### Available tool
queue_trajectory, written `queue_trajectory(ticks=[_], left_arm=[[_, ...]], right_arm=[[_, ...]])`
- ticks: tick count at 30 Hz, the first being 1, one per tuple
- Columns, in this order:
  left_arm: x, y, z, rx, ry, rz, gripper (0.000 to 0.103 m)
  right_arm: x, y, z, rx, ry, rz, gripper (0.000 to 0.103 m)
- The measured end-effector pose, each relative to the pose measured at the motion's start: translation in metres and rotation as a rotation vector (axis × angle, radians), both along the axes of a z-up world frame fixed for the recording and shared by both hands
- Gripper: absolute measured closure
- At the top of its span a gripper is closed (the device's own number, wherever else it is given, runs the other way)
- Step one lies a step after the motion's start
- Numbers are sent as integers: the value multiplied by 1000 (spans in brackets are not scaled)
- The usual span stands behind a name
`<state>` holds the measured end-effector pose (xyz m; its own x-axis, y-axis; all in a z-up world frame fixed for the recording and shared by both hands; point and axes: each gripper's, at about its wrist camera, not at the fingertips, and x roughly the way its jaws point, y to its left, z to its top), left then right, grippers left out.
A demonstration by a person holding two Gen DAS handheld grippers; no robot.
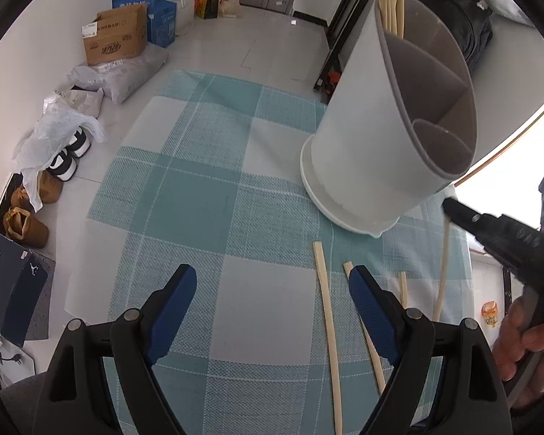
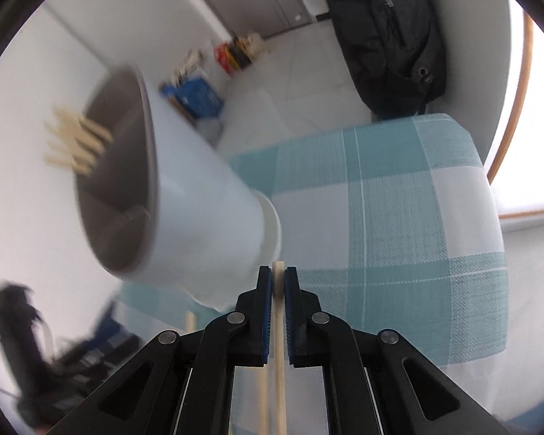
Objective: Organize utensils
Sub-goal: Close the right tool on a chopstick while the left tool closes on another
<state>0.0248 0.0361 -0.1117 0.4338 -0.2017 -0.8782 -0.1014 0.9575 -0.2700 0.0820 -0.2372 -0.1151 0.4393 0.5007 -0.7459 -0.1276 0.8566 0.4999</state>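
Right claw (image 2: 278, 282): jaws closed on a single pale wooden chopstick (image 2: 279, 344), which runs lengthwise between the blue pads with its tip showing just past them. From the left wrist view the same stick hangs down from the right claw's black tip.

Left claw (image 1: 272, 282): jaws wide apart, nothing between them, held over the bench (image 1: 185, 195), which is covered with a teal-and-white checked cloth.

Utensil holder (image 1: 373, 137): white cylinder with grey divided interior, standing on the cloth on a white base dish. One far compartment holds a bundle of chopsticks (image 1: 391, 7); the nearer compartments look empty.

Loose chopsticks on the cloth: one long stick (image 1: 328, 333) just left of the left claw's right finger, a second partly under that finger, a short length visible further right.

Right wrist view is motion-blurred on its left side.
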Motion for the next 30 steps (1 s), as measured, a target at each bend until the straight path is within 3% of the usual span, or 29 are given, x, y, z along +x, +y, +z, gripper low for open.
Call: queue_trajectory(ticks=[3,15,17,24,26,30], left_arm=[[1,-4,-3,14,20,-11,20],[19,-21,-17,88,98,-30,21],[22,-23,-19,125,113,-28,30],[23,-34,-22,213,102,-21,42],[23,-39,-22,256,94,-31,57],[27,-44,-20,249,91,-63,81]], right_arm=[[-3,-16,7,93,-10,-49,97],[-20,-58,18,256,1,-163,97],[-22,-64,17,245,4,-175,97],[-29,-76,19,213,8,-213,97],[-30,-76,19,204,8,-203,97],[-33,-72,21,206,3,-176,97]])
